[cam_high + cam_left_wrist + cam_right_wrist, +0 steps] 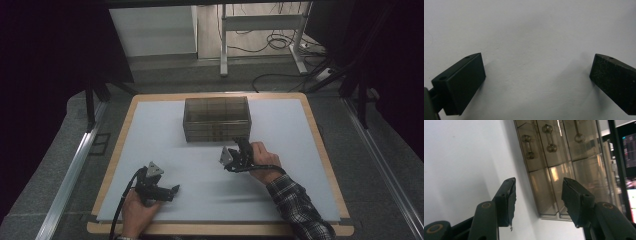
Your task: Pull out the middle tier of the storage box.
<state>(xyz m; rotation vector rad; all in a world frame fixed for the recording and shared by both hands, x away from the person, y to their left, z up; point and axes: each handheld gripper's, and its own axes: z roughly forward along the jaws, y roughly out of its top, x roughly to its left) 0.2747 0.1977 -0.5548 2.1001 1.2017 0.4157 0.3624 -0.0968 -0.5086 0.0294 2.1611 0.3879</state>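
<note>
A white-topped table (165, 130) with wooden edges carries a smoky translucent drawer box (216, 119).

A white mat (165, 145) covers the wooden table (122, 131); cables (280, 42) lie on the floor behind.

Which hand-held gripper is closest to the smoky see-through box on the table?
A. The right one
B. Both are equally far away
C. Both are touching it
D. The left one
A: the right hand-held gripper sits just at the front of the box, while the left hand-held gripper hovers over bare table well short of it.
</note>
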